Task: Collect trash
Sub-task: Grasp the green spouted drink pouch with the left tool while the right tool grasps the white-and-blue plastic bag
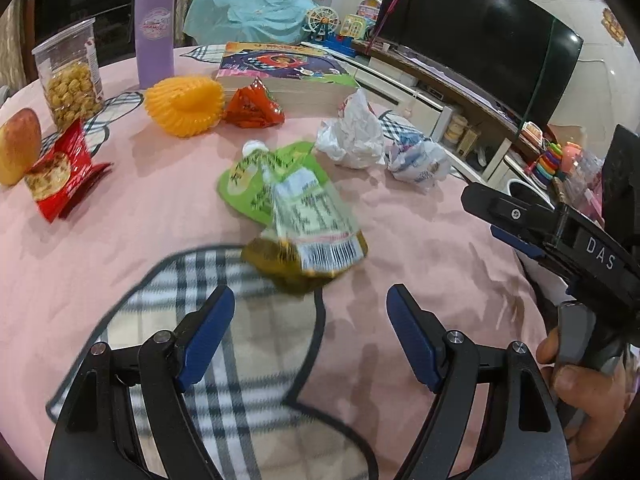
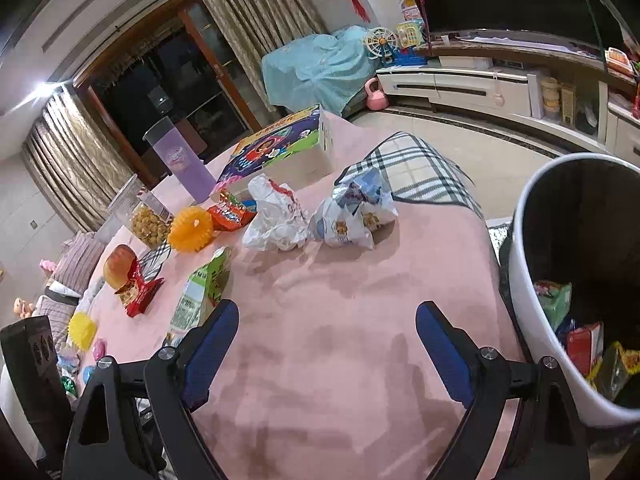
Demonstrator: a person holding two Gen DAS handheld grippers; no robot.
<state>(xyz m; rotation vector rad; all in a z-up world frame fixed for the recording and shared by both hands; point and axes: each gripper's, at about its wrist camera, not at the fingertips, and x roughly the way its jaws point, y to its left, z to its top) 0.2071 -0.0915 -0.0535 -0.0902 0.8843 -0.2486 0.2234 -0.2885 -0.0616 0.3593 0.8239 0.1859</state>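
Observation:
A green snack pouch (image 1: pixel 288 204) with a white cap lies on the pink tablecloth (image 1: pixel 120 216) just ahead of my open, empty left gripper (image 1: pixel 310 300); it also shows in the right wrist view (image 2: pixel 204 288). Farther back lie a crumpled white wrapper (image 1: pixel 354 136), a blue-white wrapper (image 1: pixel 420 160), an orange-red wrapper (image 1: pixel 254 106) and a red wrapper (image 1: pixel 60 172). My right gripper (image 2: pixel 328 320) is open and empty over bare cloth. A white trash bin (image 2: pixel 532 280) with wrappers inside stands at the table's right edge. The right gripper also shows at the right of the left wrist view (image 1: pixel 560 236).
A popcorn jar (image 1: pixel 72 76), a purple bottle (image 1: pixel 154 32), a yellow foam net (image 1: pixel 184 106), an apple (image 1: pixel 18 144) and a thick book (image 1: pixel 288 76) stand at the back. A TV (image 1: pixel 480 32) and a cabinet with toys lie beyond the table's right edge.

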